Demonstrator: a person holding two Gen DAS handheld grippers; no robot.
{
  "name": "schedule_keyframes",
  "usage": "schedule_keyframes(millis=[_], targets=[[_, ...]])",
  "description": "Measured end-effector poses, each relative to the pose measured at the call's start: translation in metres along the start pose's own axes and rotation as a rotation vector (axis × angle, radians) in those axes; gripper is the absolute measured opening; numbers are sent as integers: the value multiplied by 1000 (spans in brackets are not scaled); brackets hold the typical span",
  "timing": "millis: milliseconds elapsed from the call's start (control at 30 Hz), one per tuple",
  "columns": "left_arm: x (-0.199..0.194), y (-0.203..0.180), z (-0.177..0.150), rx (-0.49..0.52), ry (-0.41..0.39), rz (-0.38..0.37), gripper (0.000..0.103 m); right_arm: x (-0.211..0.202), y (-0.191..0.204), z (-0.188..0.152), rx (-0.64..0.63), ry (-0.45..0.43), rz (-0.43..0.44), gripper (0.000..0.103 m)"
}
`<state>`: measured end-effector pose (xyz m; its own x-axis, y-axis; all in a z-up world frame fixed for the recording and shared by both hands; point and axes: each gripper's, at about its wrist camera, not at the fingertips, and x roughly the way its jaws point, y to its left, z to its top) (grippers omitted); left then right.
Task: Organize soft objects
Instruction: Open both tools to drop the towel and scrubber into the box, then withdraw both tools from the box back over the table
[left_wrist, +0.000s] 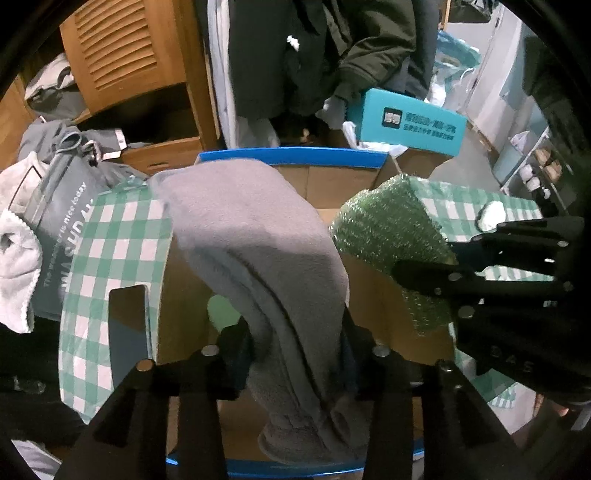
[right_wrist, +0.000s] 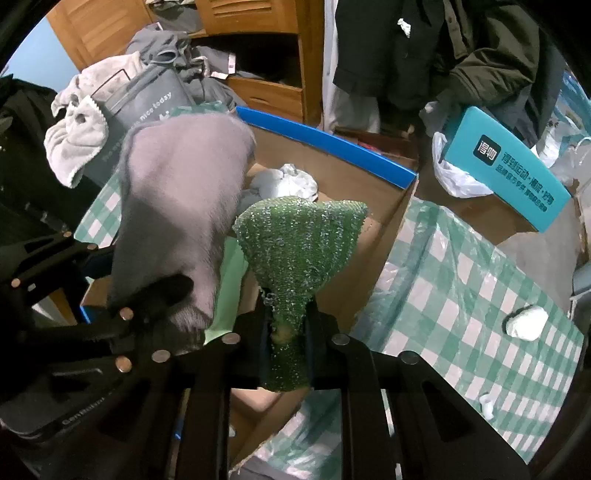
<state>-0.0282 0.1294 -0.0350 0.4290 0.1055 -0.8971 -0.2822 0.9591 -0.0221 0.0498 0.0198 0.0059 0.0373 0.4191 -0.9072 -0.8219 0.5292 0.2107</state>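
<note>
From the left wrist, the left gripper (left_wrist: 295, 354) tilts steeply down over the cardboard box (left_wrist: 332, 177), its jaws seemingly slack around a fleecy grey towel (left_wrist: 255, 236) draped between them. From the right wrist, the right gripper (right_wrist: 286, 339) pinches a glittery green scouring cloth (right_wrist: 299, 240), fanned above the box.

Checked tablecloth (right_wrist: 461, 280) w/ cardboard box (right_wrist: 369, 192) (white wad (right_wrist: 526, 323) nearby)
</note>
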Motion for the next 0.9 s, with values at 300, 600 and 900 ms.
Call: schedule_keyframes(millis=[300, 600, 900], targets=[[-2, 5, 1, -35, 1, 8, 52, -7, -4, 2, 11, -34, 4, 44], [-11, -2, 5, -20, -28, 11, 65, -8, -13, -2, 40, -25, -5, 45], [-11, -11, 5, -1, -22, 11, 65, -17, -23, -9, 51, -34, -13, 47]])
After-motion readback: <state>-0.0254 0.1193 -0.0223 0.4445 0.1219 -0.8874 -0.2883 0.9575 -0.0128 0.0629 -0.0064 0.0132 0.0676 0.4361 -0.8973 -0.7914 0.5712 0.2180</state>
